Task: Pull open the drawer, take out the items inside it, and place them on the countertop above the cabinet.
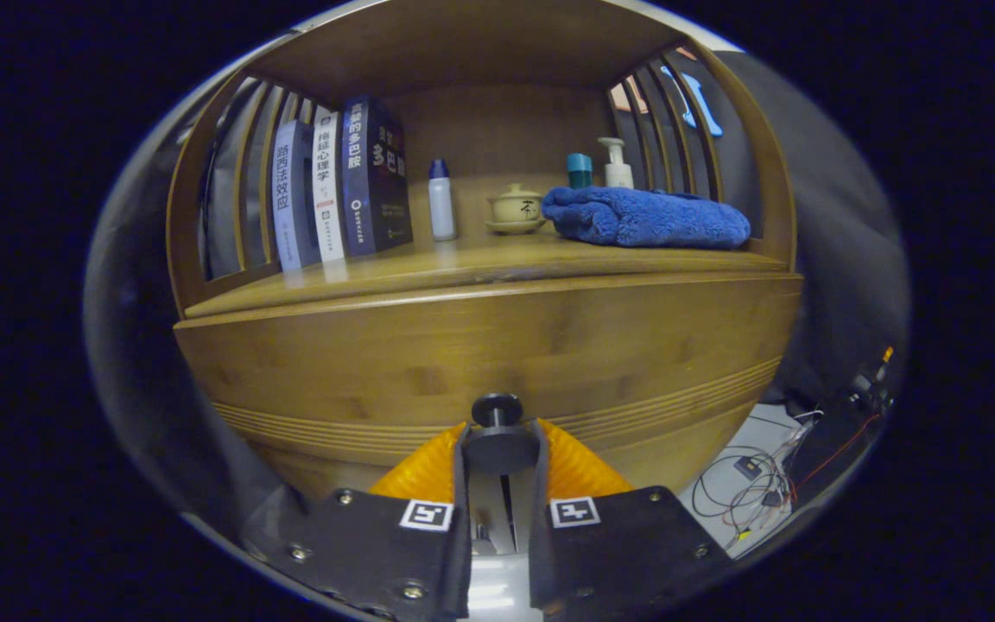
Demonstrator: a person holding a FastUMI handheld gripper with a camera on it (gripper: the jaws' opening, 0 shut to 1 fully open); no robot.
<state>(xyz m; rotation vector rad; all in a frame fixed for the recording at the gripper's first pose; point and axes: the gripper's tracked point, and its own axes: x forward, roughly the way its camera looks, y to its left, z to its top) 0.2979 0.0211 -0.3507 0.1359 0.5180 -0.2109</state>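
Note:
A wooden cabinet stands in front of me, and its drawer front (480,345) takes up the area just ahead of my fingers. The drawer's round dark knob (497,409) sticks out at the lower middle. My gripper (498,449) is shut on the drawer knob, with one finger pressed against each side of its wider base. I cannot see inside the drawer, so its contents are hidden. The countertop (463,269) runs across above the drawer front.
On the countertop stand three books (338,186), a white bottle with a blue cap (440,200), a lidded ceramic cup (516,210), a folded blue towel (646,218), a teal-capped bottle (579,170) and a pump bottle (616,164). Slatted sides enclose the shelf. Cables (757,492) lie on the floor at lower right.

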